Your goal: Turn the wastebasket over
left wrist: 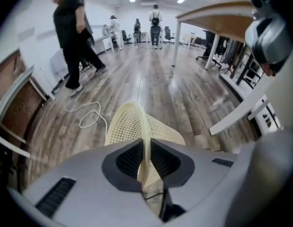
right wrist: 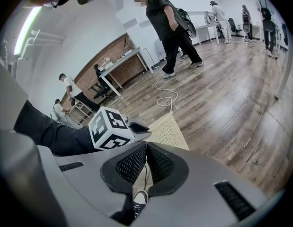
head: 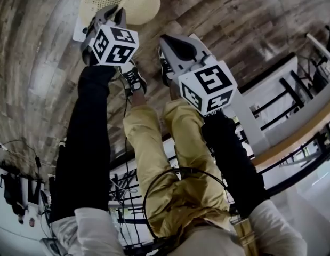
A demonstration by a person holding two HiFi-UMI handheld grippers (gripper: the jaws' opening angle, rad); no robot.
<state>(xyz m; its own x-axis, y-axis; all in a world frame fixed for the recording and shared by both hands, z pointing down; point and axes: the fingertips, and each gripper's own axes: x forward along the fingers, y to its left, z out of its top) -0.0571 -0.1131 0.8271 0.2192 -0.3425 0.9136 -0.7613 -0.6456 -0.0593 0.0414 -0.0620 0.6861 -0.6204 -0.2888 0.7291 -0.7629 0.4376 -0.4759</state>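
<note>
**Basket rim gripped; turn-over incomplete**

The left gripper (left wrist: 146, 150) is clamped on the rim of the mesh basket (left wrist: 129, 124), with both pads pressing on the thin edge. The basket is on the wood floor (head: 42, 47) ahead of the person's feet. It appears tipped, with its mouth toward that gripper and its body running away from it. The right gripper (right wrist: 146, 148) hangs near, jaws together with nothing between them.

Assessment: the grasp is made, but the basket is not mouth-down. Remaining: swing it over, set it down and release.
</note>
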